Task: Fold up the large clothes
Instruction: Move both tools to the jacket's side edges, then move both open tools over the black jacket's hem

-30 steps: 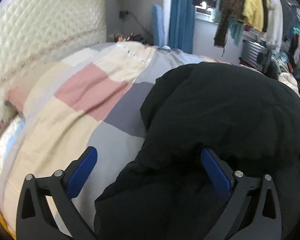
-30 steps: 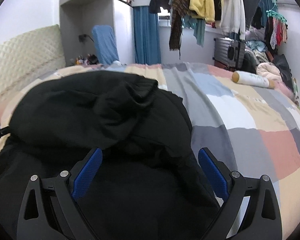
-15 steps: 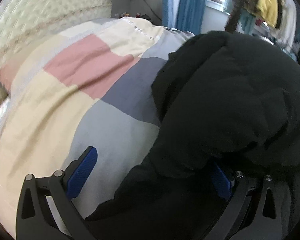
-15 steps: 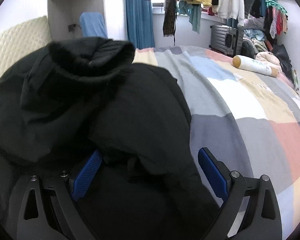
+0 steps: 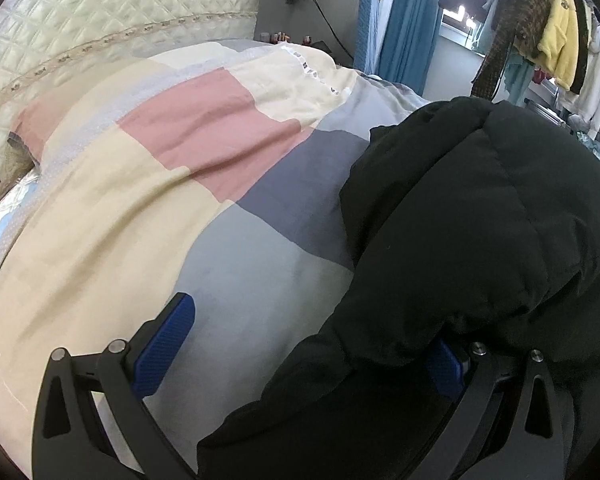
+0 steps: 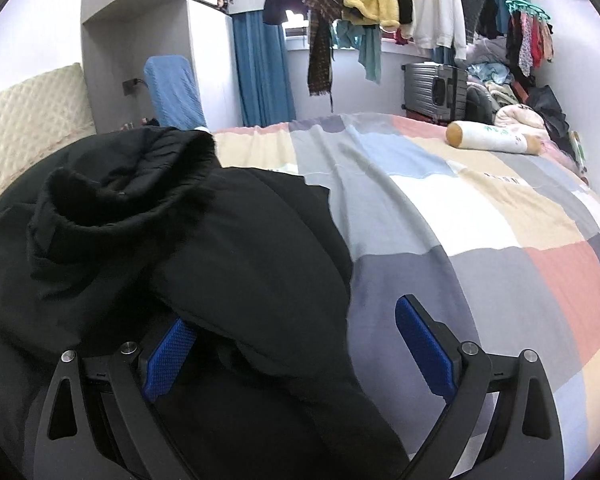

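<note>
Since a second ago, when it lay flatter on the bed (image 5: pixel 148 184), the black coat (image 5: pixel 480 216) has been heaped up over both grippers, so a fold looks underway. Puffy, matte fabric; fuzzy hood trim. Left gripper (image 5: pixel 300 344) and right gripper (image 6: pixel 296 344) jaws stand released.

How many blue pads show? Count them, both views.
4. Left gripper: one pad over the quilt, one half under the jacket. Right gripper: one partly under the jacket, one over the quilt.
</note>
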Demonstrator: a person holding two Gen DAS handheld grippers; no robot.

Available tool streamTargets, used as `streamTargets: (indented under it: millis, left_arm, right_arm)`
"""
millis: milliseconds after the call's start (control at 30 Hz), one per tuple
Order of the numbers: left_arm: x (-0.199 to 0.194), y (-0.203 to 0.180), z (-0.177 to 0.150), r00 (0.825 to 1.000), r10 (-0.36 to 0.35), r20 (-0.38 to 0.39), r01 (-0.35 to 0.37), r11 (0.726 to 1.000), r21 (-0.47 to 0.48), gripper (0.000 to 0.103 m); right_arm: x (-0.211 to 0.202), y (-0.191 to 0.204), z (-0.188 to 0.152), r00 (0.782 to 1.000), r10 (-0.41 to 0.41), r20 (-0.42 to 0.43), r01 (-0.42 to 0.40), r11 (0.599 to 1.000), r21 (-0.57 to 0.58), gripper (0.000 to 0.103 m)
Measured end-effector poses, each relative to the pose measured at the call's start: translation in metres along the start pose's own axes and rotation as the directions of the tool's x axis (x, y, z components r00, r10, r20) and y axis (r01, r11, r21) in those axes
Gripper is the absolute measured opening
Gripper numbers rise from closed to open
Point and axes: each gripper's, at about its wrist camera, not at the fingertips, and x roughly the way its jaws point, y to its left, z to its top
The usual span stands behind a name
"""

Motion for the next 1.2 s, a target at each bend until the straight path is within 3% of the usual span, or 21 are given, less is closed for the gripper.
streamTargets:
  millis: [200, 400, 500, 633, 767, 867, 1000, 1200]
  left_arm:
    - [-0.011, -0.004, 0.002, 1.000, 0.011, 0.013, -0.011, 1.000, 0.012, 0.103]
    - [-0.040, -0.007, 0.005, 0.998, -0.051, 0.038, 0.050, 0.999, 0.011, 0.103]
    - [-0.068, -0.013, 0.005, 0.991, -0.101, 0.086, 0.100, 0.995, 0.025, 0.103]
    - [-0.091, -0.036, 0.017, 0.966, -0.218, 0.141, 0.211, 0.975, 0.064, 0.103]
    - [-0.084, -0.078, 0.035, 0.953, -0.266, 0.145, 0.248, 0.960, 0.132, 0.103]
    - [-0.060, -0.110, 0.050, 0.961, -0.253, 0.109, 0.234, 0.958, 0.166, 0.103]
    - [-0.024, -0.131, 0.060, 0.975, -0.210, 0.077, 0.191, 0.961, 0.198, 0.103]
    - [0.003, -0.147, 0.054, 0.987, -0.139, 0.075, 0.114, 0.955, 0.274, 0.103]
  right_arm:
    - [-0.006, -0.001, 0.000, 0.998, 0.010, -0.063, -0.008, 0.999, 0.033, 0.096]
    - [-0.044, 0.006, -0.001, 0.993, 0.089, -0.079, -0.088, 0.996, 0.023, 0.096]
    - [-0.079, 0.018, 0.003, 0.989, 0.146, -0.019, -0.146, 0.989, 0.021, 0.096]
    - [-0.102, 0.047, 0.022, 0.972, 0.211, 0.101, -0.208, 0.977, -0.042, 0.096]
    - [-0.078, 0.088, 0.051, 0.961, 0.239, 0.136, -0.227, 0.969, -0.096, 0.086]
    - [-0.048, 0.107, 0.067, 0.959, 0.249, 0.137, -0.242, 0.968, -0.072, 0.085]
    - [0.008, 0.112, 0.075, 0.973, 0.216, 0.084, -0.218, 0.976, 0.009, 0.085]
    - [0.043, 0.118, 0.064, 0.976, 0.200, 0.082, -0.195, 0.978, -0.072, 0.086]
